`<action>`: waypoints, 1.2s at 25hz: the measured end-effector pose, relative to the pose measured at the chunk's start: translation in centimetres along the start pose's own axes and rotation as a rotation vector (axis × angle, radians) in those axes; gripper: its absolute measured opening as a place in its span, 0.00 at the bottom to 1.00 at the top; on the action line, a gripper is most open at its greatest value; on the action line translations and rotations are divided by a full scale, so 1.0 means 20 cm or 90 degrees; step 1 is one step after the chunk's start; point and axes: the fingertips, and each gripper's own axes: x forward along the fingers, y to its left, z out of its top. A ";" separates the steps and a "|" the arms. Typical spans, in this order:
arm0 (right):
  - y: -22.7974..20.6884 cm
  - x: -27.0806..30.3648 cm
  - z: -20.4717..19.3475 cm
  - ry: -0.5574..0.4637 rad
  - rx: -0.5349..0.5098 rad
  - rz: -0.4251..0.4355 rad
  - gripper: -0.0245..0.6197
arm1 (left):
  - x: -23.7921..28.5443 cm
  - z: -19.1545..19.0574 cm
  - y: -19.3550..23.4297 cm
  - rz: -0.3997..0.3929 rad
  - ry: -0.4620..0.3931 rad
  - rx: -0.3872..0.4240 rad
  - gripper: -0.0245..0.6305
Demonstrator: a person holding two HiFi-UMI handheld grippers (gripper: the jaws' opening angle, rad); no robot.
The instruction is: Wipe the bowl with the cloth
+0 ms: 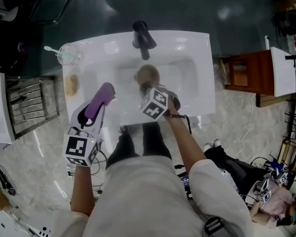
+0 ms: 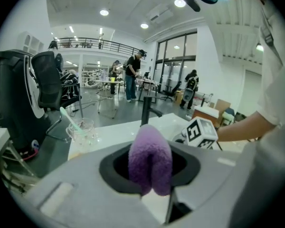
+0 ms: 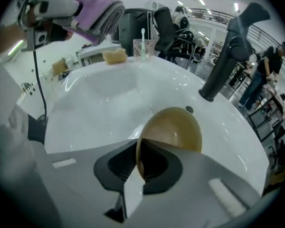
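Observation:
A brown bowl [image 3: 173, 129] stands on edge over the white sink basin [image 3: 104, 99], its rim pinched between the jaws of my right gripper [image 3: 138, 161], which is shut on it. From the head view the bowl [image 1: 147, 75] hangs just below the black faucet [image 1: 143, 39], with the right gripper [image 1: 149, 87] at its near rim. My left gripper [image 2: 149, 175] is shut on a folded purple cloth [image 2: 150, 158]. That cloth [image 1: 100, 99] is held over the basin's left side, apart from the bowl.
A clear cup [image 1: 67, 54] with a pale toothbrush stands at the sink's back left corner. A tan sponge [image 1: 71, 84] lies on the left ledge. A metal rack [image 1: 29, 107] stands left of the sink, a wooden cabinet [image 1: 249, 75] right of it. People stand far off.

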 end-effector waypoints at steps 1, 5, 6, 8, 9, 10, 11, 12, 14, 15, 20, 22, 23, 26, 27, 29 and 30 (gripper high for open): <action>0.01 -0.05 0.02 -0.017 0.021 0.002 0.06 | -0.01 0.01 -0.02 -0.005 -0.003 0.004 0.19; 0.03 -0.23 0.06 -0.082 0.096 0.003 0.06 | -0.05 0.03 -0.10 -0.028 -0.017 0.018 0.19; 0.04 -0.28 0.06 -0.098 0.112 0.000 0.06 | -0.05 0.04 -0.12 -0.034 -0.021 0.022 0.19; 0.04 -0.37 0.07 -0.134 0.147 -0.007 0.06 | -0.07 0.05 -0.15 -0.045 -0.031 0.028 0.19; 0.04 -0.42 0.07 -0.152 0.168 -0.009 0.06 | -0.08 0.06 -0.16 -0.049 -0.036 0.031 0.19; 0.04 -0.47 0.08 -0.171 0.191 -0.011 0.06 | -0.09 0.07 -0.18 -0.054 -0.040 0.034 0.19; 0.05 -0.53 0.08 -0.189 0.212 -0.014 0.06 | -0.11 0.08 -0.19 -0.057 -0.045 0.037 0.19; 0.05 -0.58 0.08 -0.208 0.229 -0.019 0.06 | -0.12 0.09 -0.19 -0.060 -0.050 0.040 0.19; 0.06 -0.69 0.08 -0.247 0.253 -0.031 0.06 | -0.16 0.11 -0.21 -0.066 -0.060 0.044 0.19; 0.07 -0.75 0.09 -0.265 0.264 -0.035 0.06 | -0.18 0.12 -0.22 -0.069 -0.065 0.046 0.19; 0.13 -0.99 0.10 -0.344 0.314 -0.048 0.06 | -0.25 0.17 -0.28 -0.100 -0.090 0.064 0.19; 0.17 -1.07 0.10 -0.374 0.330 -0.053 0.06 | -0.28 0.18 -0.31 -0.111 -0.103 0.068 0.19; 0.18 -1.10 0.09 -0.388 0.337 -0.056 0.06 | -0.29 0.18 -0.33 -0.116 -0.110 0.072 0.19; 0.24 -1.20 0.09 -0.425 0.356 -0.074 0.06 | -0.34 0.19 -0.37 -0.133 -0.129 0.087 0.19; 0.25 -1.23 0.10 -0.436 0.359 -0.082 0.06 | -0.36 0.20 -0.38 -0.137 -0.134 0.092 0.19; 0.29 -1.31 0.10 -0.457 0.363 -0.097 0.06 | -0.40 0.22 -0.41 -0.145 -0.143 0.099 0.19; 0.31 -1.36 0.10 -0.468 0.364 -0.104 0.06 | -0.43 0.23 -0.43 -0.149 -0.148 0.103 0.19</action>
